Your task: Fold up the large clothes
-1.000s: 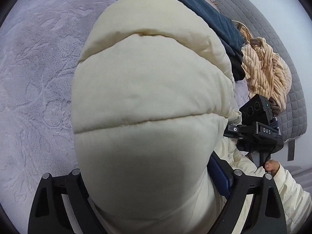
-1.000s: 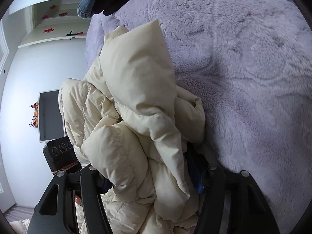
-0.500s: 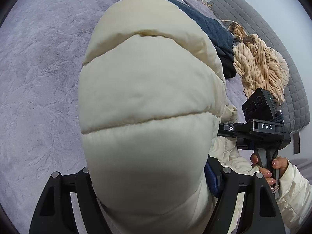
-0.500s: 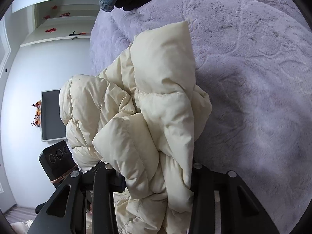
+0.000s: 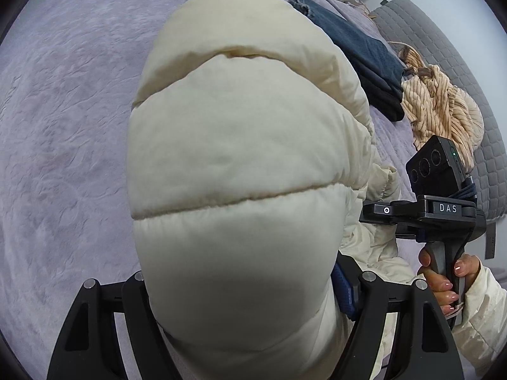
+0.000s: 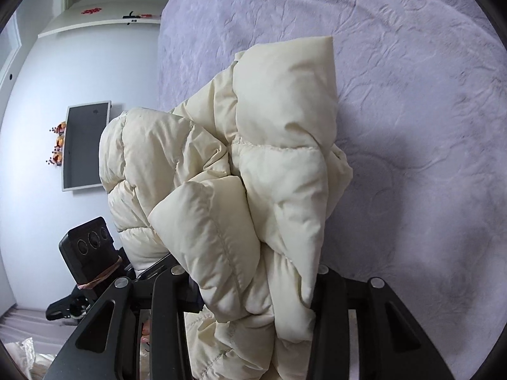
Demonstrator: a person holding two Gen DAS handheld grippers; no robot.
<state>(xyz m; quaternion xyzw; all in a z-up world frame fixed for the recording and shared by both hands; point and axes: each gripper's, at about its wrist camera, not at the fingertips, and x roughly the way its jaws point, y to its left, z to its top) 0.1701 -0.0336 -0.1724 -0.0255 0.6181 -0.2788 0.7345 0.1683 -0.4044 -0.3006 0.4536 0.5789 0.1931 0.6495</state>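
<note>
Nearest the left wrist camera, the left gripper [image 5: 250, 310] is clamped on a fat quilted roll of the cream puffer jacket [image 5: 240, 164], which bulges up between the jaws and fills the middle of that view. The jaws have closed in on it a little but now sit steady, still wide because the padding is so thick.

In the right wrist view the right gripper [image 6: 253, 288] is clenched on a bunched corner of the same jacket [image 6: 253, 171]. Its jaws have also drawn tighter and now hold, with several quilted layers squeezed between them.

The jacket hangs between the two grippers, held above the lilac bedspread [image 5: 69, 133] and not lying on it; its shadow falls on the cover in the right view.

It looks light and very soft, with springy filling and a smooth, probably slippery shell. Such padding gives under pressure, so a loose pinch could slide off. My guess is that the best holds are at stitched seams or hems, taking several layers at once, since the puffed panels will spring back when folded.

Beyond the jacket, jeans [image 5: 355, 44] and a striped beige garment [image 5: 440, 110] lie near a grey quilted headboard [image 5: 443, 50].
</note>
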